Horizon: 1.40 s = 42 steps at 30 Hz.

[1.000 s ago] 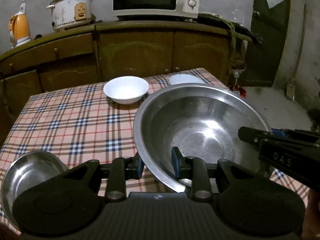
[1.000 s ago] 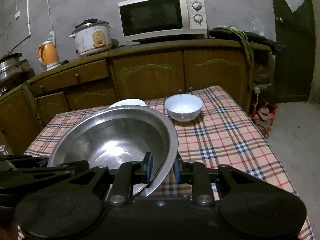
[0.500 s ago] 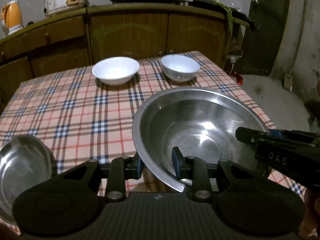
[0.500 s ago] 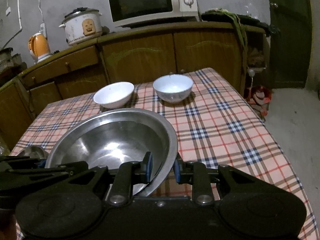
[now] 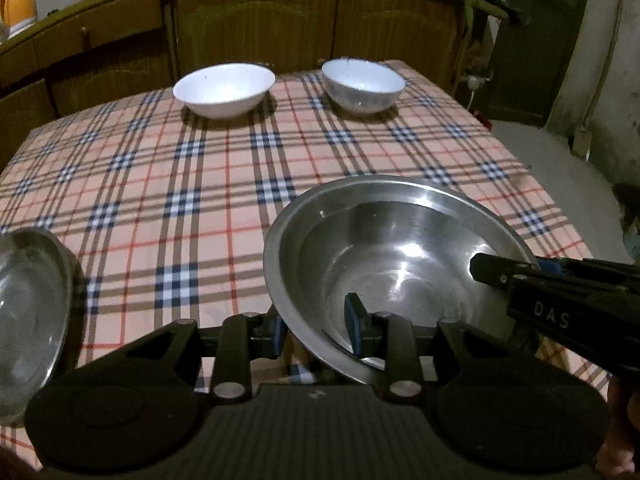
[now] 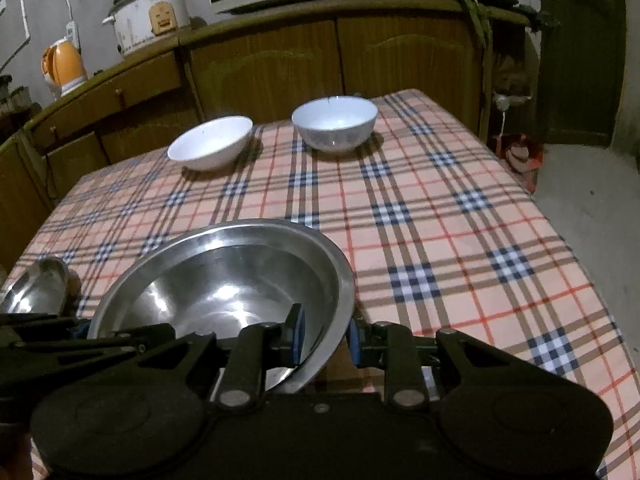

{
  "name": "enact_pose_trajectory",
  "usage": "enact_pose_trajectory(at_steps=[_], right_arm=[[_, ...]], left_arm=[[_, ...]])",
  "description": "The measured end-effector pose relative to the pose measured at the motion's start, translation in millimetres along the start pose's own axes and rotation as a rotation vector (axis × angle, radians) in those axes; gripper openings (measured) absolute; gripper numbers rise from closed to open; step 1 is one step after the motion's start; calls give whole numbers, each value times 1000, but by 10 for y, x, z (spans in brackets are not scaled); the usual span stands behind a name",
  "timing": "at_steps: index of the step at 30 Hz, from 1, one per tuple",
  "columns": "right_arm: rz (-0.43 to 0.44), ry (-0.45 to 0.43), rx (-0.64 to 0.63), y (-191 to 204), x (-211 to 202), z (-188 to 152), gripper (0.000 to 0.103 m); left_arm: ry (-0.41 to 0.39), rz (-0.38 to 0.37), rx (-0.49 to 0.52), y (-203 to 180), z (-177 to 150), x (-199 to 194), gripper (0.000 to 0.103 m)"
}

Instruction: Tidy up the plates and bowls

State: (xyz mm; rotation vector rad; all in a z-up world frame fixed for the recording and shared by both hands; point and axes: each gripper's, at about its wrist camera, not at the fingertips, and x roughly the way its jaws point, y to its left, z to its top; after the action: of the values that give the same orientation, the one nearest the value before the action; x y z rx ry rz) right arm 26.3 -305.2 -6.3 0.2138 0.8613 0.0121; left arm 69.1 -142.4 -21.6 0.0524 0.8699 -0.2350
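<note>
The large steel bowl (image 5: 400, 276) hangs mouth-up, slightly tilted, over the table's near edge. The left gripper (image 5: 316, 330) and right gripper (image 6: 323, 338) each pinch its rim on opposite sides. Two white bowls (image 6: 210, 142) sit along the checked tablecloth's (image 6: 420, 220) far edge, before wooden cabinets (image 6: 260, 64). Only the right view shows the rice cooker (image 6: 150, 16).

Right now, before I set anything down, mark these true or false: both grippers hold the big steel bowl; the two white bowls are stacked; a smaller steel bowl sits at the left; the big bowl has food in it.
1. Both the left gripper and the right gripper clamp the rim of the big steel bowl. True.
2. The two white bowls are stacked. False: the shallow white bowl and the deeper white bowl stand apart, side by side.
3. A smaller steel bowl sits at the left. True.
4. The big bowl has food in it. False: it looks empty.
</note>
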Motion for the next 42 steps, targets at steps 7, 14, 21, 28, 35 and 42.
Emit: enact_pose_trajectory(at_steps=[7,14,21,28,35,42], right_arm=[[-6,29,-4,-15,106,-72,29],[-9,51,-1,-28,180,-114,29],[-12,61,-6,-23,206,-131,31],[-19,62,2,-35,215,-138,33],[-42,33,20,-89,143,-96,55],[-45,-33,33,-109,-23,20,67]], left_arm=[[33,-12,-2,13,-78,134,32],[40,-15,0,12,-107,194,33],[36,-14,7,-7,-131,213,36],[37,-15,7,0,-135,212,48],[2,-11,-16,60,-101,137,69],[-43,13,-31,138,-17,6,86]])
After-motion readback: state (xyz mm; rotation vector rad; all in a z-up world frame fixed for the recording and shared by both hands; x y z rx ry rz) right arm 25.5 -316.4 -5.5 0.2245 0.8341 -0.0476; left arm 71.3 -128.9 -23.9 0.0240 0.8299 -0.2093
